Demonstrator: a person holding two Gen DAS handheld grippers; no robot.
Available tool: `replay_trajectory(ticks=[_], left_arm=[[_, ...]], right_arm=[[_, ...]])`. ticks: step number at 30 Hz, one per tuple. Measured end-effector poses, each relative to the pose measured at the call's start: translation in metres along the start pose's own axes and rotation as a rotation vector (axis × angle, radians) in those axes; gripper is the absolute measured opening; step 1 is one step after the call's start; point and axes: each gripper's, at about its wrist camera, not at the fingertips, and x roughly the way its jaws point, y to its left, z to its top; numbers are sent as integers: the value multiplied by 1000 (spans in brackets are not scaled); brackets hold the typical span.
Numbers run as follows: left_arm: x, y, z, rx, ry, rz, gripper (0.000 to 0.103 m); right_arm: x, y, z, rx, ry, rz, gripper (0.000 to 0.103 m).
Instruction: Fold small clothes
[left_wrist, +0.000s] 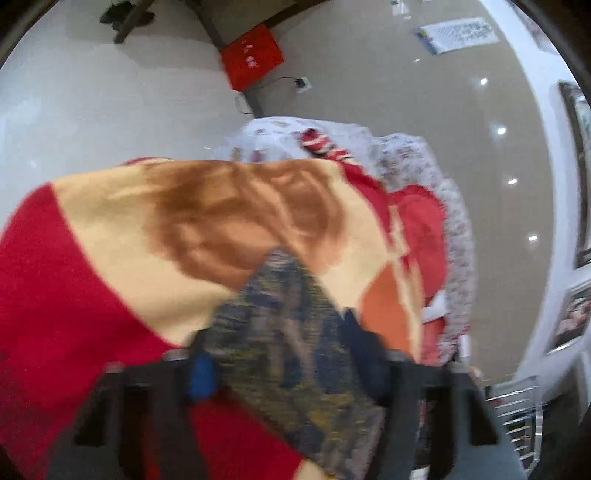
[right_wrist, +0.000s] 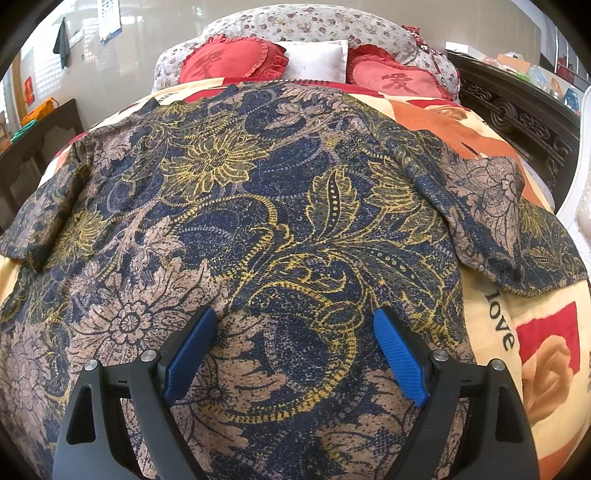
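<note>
A navy, tan and yellow floral garment (right_wrist: 258, 206) lies spread flat on a red and cream blanket (right_wrist: 532, 354), with one sleeve out to the left and one (right_wrist: 491, 214) to the right. My right gripper (right_wrist: 295, 354) hovers over the garment's near part, blue pads (right_wrist: 190, 354) wide apart and nothing between them. In the blurred left wrist view, a peaked fold of the same garment (left_wrist: 288, 325) fills the gap between the fingers of my left gripper (left_wrist: 280, 354), which looks shut on it above the blanket (left_wrist: 110, 240).
Two red heart-shaped cushions (right_wrist: 236, 59), a white pillow (right_wrist: 317, 59) and floral bedding (right_wrist: 314, 22) lie at the bed's head. Dark carved furniture (right_wrist: 517, 110) stands to the right and a dark table (right_wrist: 40, 133) to the left. A red box (left_wrist: 251, 55) sits on the tiled floor.
</note>
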Motion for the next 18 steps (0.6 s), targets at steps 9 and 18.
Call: replay_trajectory(ticks=[9,18], left_arm=[[-47,-52,0,228,-140,176,7],[-172,-182,-1,423,-481,-16,7]], right_arm=[[0,1,0,0,-1,0,99],[0,0,0,1,-2,1,99]])
